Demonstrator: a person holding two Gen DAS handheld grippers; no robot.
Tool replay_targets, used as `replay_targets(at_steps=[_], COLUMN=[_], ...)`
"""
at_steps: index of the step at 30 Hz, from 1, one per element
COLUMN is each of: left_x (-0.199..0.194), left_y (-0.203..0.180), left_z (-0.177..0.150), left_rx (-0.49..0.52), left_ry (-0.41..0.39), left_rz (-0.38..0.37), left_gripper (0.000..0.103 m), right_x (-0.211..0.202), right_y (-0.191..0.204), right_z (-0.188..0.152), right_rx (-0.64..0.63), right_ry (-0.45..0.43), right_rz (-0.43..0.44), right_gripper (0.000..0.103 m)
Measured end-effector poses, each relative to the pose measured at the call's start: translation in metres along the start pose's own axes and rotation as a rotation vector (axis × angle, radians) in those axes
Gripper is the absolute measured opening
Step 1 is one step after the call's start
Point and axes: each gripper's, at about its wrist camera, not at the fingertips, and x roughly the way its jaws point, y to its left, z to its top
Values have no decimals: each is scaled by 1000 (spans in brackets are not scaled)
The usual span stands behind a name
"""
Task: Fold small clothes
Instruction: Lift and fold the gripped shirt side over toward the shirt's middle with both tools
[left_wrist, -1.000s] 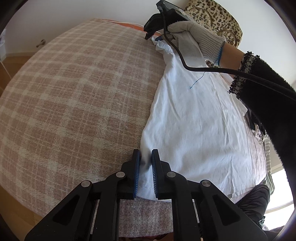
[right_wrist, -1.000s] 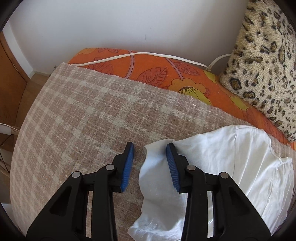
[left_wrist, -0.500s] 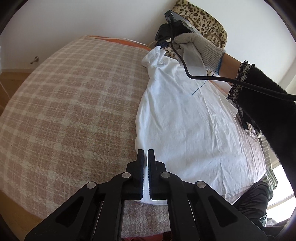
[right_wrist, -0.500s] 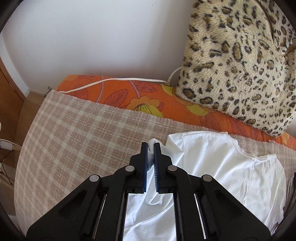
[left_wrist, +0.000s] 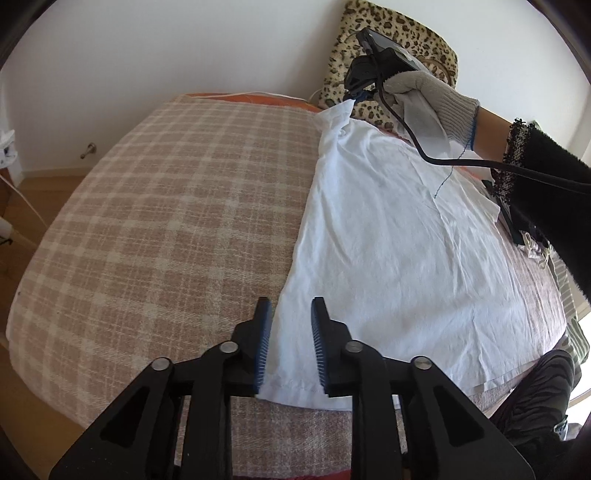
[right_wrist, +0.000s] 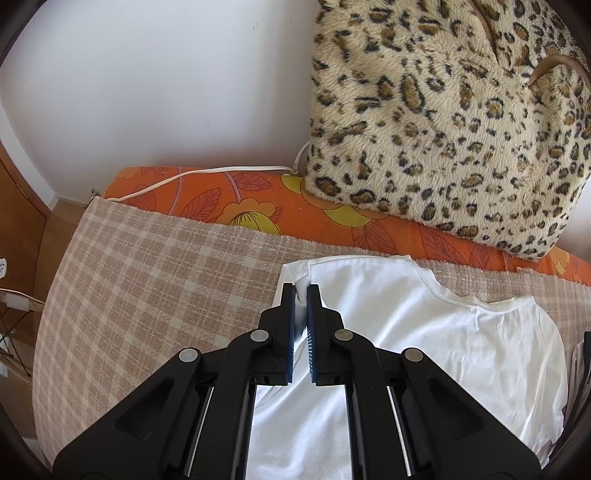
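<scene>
A white T-shirt (left_wrist: 399, 236) lies spread on the plaid blanket (left_wrist: 166, 221), its left side folded inward with a straight edge. My left gripper (left_wrist: 290, 306) is open, its jaws on either side of the shirt's near hem corner, which lies between them. My right gripper (right_wrist: 301, 291) is shut on a pinch of the white T-shirt (right_wrist: 424, 332) at its shoulder, near the collar. In the left wrist view the right gripper (left_wrist: 356, 96) holds that far corner slightly lifted, in a gloved hand.
A leopard-print cushion (right_wrist: 443, 122) leans against the white wall at the head of the bed. An orange floral sheet (right_wrist: 240, 206) with a white cable shows beyond the blanket. Wooden floor (left_wrist: 22, 199) lies to the left. Dark items (left_wrist: 513, 221) lie right of the shirt.
My left gripper, shut half a second ago, has opened around the hem corner. My right gripper stays shut on the shoulder and has carried it inward toward the cushion.
</scene>
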Motion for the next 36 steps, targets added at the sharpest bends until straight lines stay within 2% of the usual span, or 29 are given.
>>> replay_targets(at_steps=[1,4,9,12,14,15,19,24,29,36], left_x=[0,6,18,20,20,21,11,-2,-2,1], left_y=[7,14,-3,-13,-17,-18,-21,-43,-58,-85], left_z=[-1,-6,-14,-18,-20,-19,-15,-14,-18,-26], left_rx=[-25,-50,15,69,92,98,92,161,186,255], left_ry=[0,48,98,84,71,74,47,0,25,47], left_rz=[-12,-39,-44,-9,2,-7,-56,-96,-155,-191], left_gripper=[48,48,48,46,26,3,3,3,3,3], right_x=[0,3,4,2,1,1,-2,-13,-26,-25], right_y=[0,2,-8,-15,-16,-16,-11,-20,-47,-86], right_z=[0,-1,0,0,0,0,-1,-3,-9,-21], right_rx=[-6,-13,5,22,26,26,3,6,32,87], right_ry=[0,2,3,2,0,0,-6,-19,-28,-11], right_rz=[-4,-10,-27,-27,-23,-22,-29,-44,-71,-97], right_gripper=[6,6,6,6,6,6,6,6,6,6])
